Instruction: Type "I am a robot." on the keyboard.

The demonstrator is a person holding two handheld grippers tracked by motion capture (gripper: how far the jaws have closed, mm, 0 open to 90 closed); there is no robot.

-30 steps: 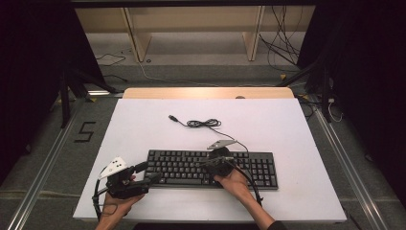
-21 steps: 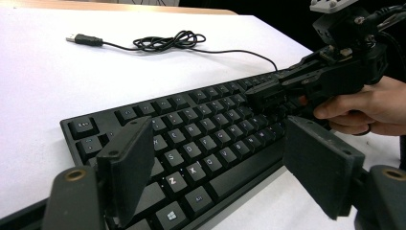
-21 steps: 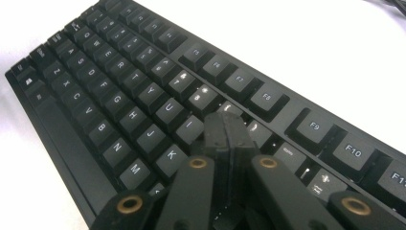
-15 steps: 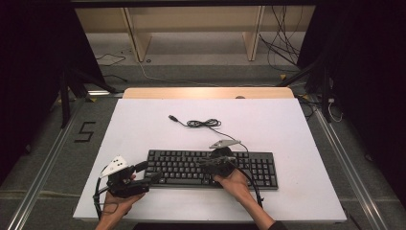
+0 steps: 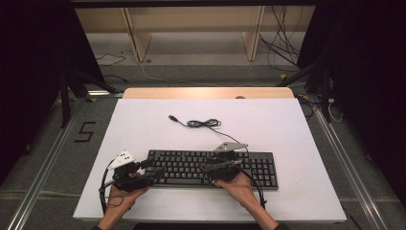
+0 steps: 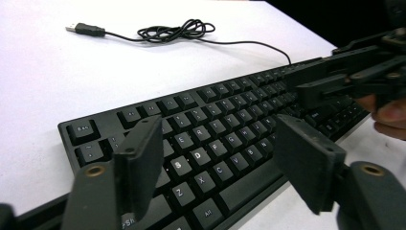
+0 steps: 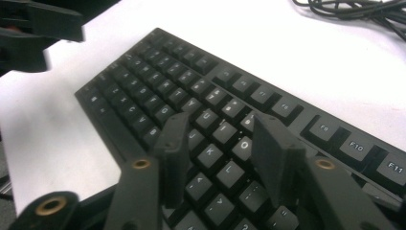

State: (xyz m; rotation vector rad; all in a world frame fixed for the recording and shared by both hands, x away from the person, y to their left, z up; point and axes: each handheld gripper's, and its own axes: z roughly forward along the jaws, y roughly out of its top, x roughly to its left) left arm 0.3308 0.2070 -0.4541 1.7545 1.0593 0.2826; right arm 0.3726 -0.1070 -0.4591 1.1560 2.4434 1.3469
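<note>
Nearest us, 2 hands come in from the table's near edge, each with a gripper over the keyboard (image 5: 210, 168). We hold the left gripper (image 5: 149, 173) at the keyboard's left end, jaws wide apart and empty; in the left gripper view they straddle the letter block around S, D, X and C, hovering above the keys as far as we can tell. The right gripper (image 5: 207, 167) sits over the right-hand letters, jaws parted more narrowly and also empty; in the right gripper view they frame K, L and O, very close to the keycaps, contact not clear.

The keyboard lies flat on the white table (image 5: 306, 143), close to the near edge, long axis running left to right across us. Both grippers point inward along that axis, toward each other, tips not far apart over the middle keys.

Judgement: the coming move turns on each gripper's place along that long axis. The left is nearer the left-hand letters, the right nearer the right-hand letters and the numpad side, so each key goes to the closer tip.

Farther back, the cable (image 5: 203, 123) lies coiled behind the keyboard, its USB plug (image 5: 172, 117) loose on the table, well apart from both grippers.
</note>
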